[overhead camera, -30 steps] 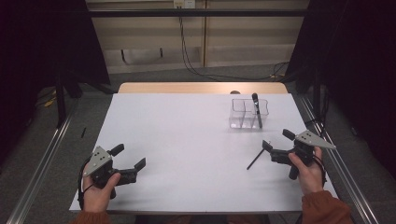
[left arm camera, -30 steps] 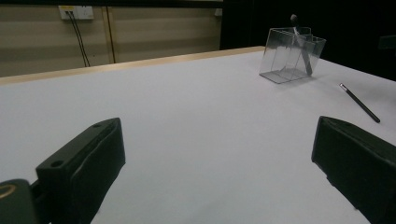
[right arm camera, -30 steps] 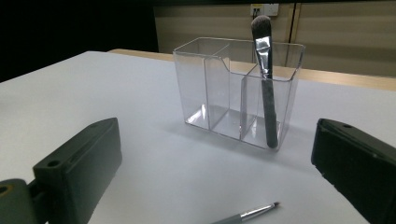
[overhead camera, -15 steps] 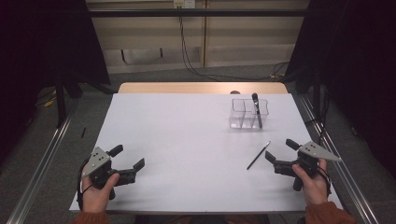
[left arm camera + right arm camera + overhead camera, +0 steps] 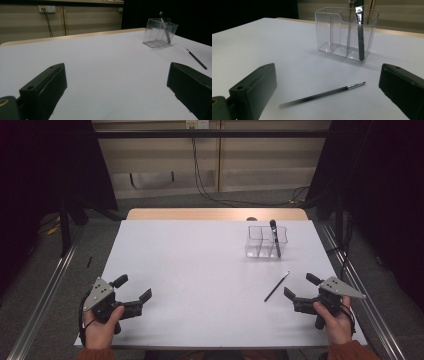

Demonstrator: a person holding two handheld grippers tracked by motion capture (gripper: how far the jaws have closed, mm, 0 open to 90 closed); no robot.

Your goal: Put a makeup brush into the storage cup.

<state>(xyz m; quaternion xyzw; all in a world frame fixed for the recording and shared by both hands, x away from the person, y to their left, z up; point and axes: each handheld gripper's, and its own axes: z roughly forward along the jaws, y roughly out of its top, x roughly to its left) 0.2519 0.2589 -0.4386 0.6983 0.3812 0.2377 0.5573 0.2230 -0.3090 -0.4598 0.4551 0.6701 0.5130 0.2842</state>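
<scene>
White table (image 5: 200, 270) left broadly bare, thin brush (image 5: 276, 286) laid loose near right gripper (image 5: 299, 290), jaws spread, left gripper (image 5: 134, 288) likewise spread at near-left edge, clear organizer (image 5: 266, 241) set far right.

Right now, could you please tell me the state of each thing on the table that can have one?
Clear plastic three-compartment holder: upright; two compartments empty, one holding a brush.
Thick dark brush: standing in the holder, leaning on its rim.
Thin black brush with metal ferrule: lying flat on the white table, untouched.
Left gripper: open, empty.
Right gripper: open, empty, near the thin brush.
</scene>
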